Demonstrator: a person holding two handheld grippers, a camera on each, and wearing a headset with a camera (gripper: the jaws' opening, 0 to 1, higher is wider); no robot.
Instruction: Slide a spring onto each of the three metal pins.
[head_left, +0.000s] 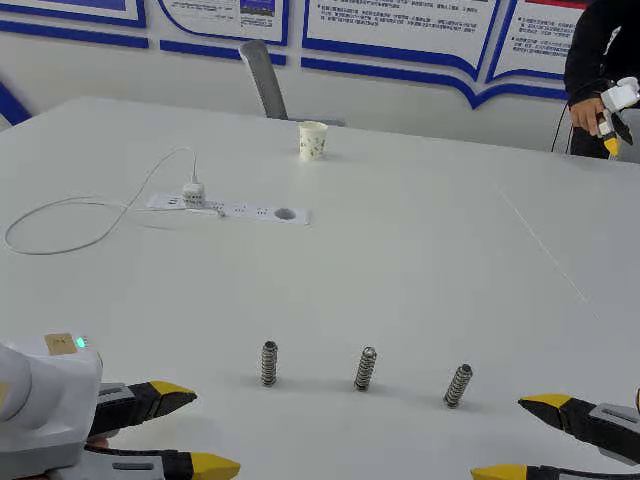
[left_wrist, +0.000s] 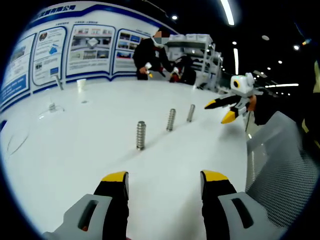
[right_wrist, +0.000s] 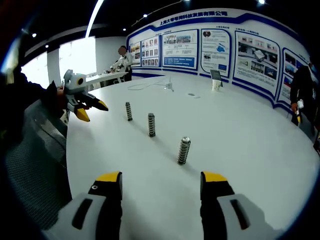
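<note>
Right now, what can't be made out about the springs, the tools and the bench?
Pin shafts: head view, hidden inside the three springs.
Right tool: head view, body cut off by the bottom-right corner.
Left tool: head view, lower jaw cut by the bottom edge.
Wall posters: left gripper view, text too blurred to read.

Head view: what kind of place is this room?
Probably a showroom or training hall: blue-framed information boards line the wall behind a large white table carrying a power strip.
</note>
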